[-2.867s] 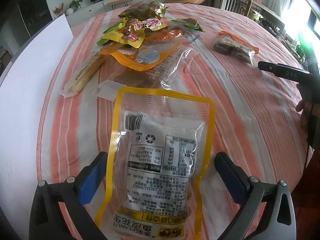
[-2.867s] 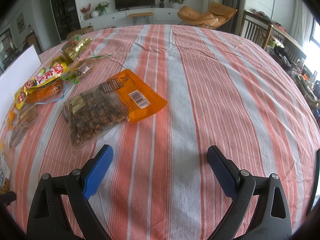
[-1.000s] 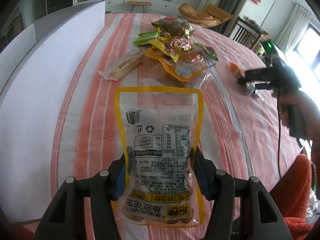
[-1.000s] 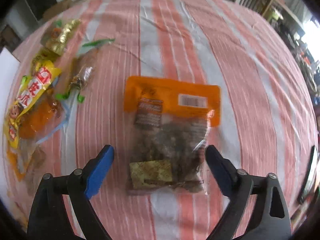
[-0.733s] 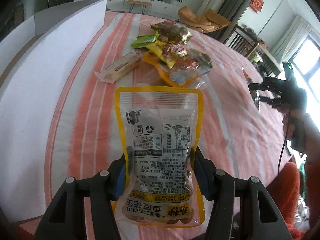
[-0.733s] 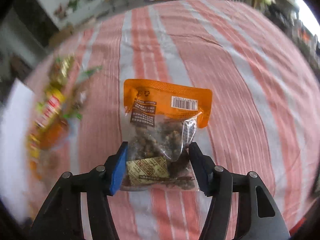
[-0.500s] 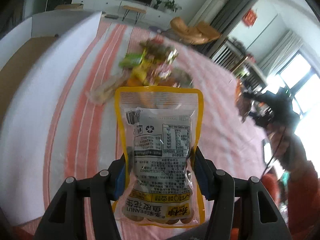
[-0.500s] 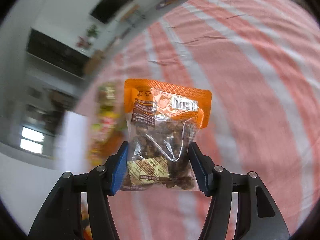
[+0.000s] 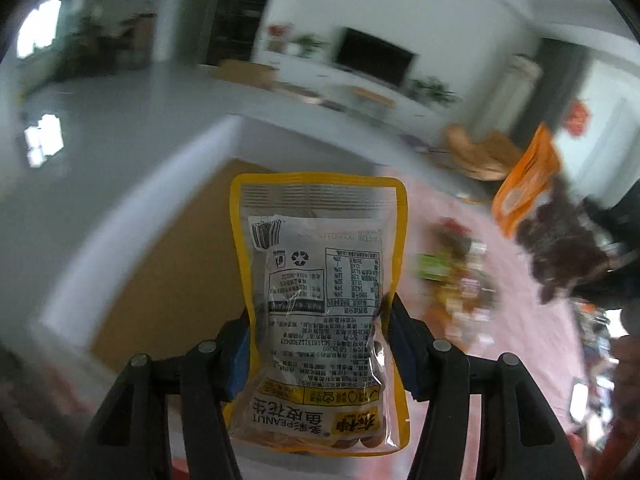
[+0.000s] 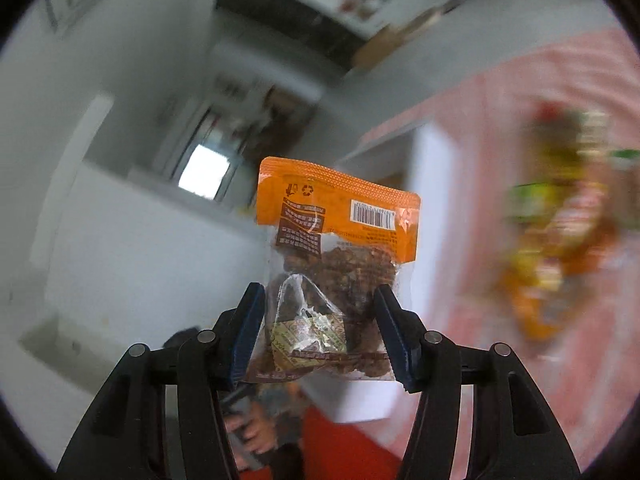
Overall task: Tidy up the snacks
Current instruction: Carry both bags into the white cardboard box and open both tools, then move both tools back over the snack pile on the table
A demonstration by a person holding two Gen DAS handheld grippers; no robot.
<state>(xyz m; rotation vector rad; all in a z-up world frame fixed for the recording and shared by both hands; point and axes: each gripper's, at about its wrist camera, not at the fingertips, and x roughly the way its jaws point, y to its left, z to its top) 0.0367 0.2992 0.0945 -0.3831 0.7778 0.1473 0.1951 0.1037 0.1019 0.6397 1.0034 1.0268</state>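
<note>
Your left gripper (image 9: 320, 344) is clenched on the lower half of the yellow-edged peanut pouch (image 9: 320, 300), pads pressing both side seams so the pouch stands upright ahead of the camera; the jaws have just eased a little wider, yet the pouch is between them and gripped. Beyond it lies the open cardboard box (image 9: 176, 248) with white walls, sitting at the table's left edge, likely where the pouch belongs. Your right gripper (image 10: 318, 340) has just been closing and pinches the bottom of the orange-topped snack bag (image 10: 336, 248), lifted clear of the striped tablecloth (image 10: 480, 128). The remaining snack pile (image 10: 560, 224) lies on the cloth to its right, blurred.
</note>
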